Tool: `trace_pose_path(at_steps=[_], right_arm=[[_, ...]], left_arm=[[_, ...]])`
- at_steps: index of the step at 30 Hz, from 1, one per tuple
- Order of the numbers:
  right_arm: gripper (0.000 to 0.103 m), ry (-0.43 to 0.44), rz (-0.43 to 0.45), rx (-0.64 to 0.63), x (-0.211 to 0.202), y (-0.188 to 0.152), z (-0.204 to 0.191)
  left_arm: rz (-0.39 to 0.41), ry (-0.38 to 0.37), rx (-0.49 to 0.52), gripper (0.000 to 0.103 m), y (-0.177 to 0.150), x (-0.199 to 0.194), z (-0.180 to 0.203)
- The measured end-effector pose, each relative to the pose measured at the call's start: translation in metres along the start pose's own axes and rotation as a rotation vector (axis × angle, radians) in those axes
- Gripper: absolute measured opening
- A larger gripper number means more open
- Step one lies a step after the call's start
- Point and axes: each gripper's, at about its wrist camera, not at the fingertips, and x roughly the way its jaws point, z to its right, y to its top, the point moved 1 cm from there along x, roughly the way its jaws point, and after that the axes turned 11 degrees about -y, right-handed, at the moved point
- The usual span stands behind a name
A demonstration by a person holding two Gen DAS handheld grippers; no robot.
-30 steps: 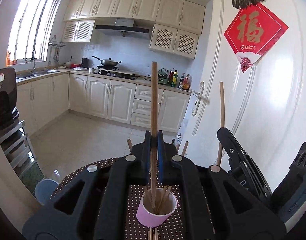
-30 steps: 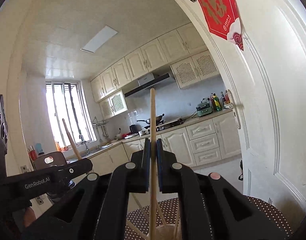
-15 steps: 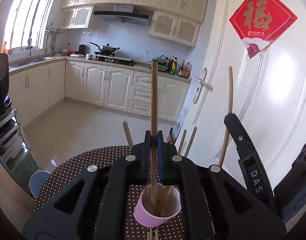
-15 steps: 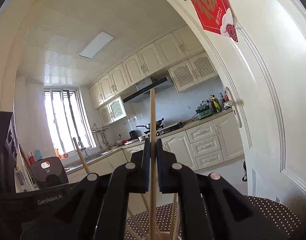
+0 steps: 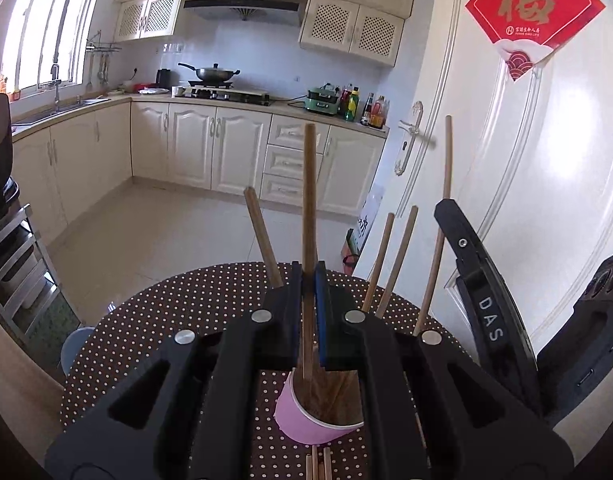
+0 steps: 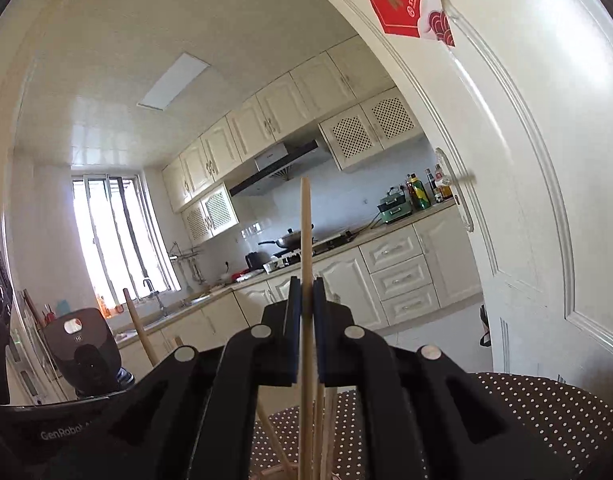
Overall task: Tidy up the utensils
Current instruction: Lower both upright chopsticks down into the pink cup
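Standing upright, chopstick (image 5: 309, 200) is clamped in left hand-held gripper (image 5: 309, 312).

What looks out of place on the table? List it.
A few chopsticks lie flat on the table in front of the pink cup, not in it like the others. The chopsticks in the cup splay at different angles rather than standing together. Nothing looks spilled or damaged.
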Motion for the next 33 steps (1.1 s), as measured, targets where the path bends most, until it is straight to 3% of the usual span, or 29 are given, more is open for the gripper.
trace_pose_path(at_steps=[10,17,23,33], right_arm=[[0.005,-0.04,-0.003,0.033,-0.001,-0.004,0.005],[0.005,-0.012,0.071,0.052,-0.016,0.016,-0.003],[0.005,-0.051,0.147,-0.007,-0.02,0.003,-0.016],[0.005,-0.107,0.073,-0.07,-0.006,-0.02,-0.014]], left_arm=[[-0.005,0.004,0.001,0.007,-0.01,0.006,-0.007],[-0.011,0.001,-0.003,0.007,-0.014,-0.001,-0.009],[-0.006,0.004,-0.013,0.007,-0.017,-0.006,-0.009],[-0.007,0.003,-0.02,0.007,-0.024,-0.012,-0.01]])
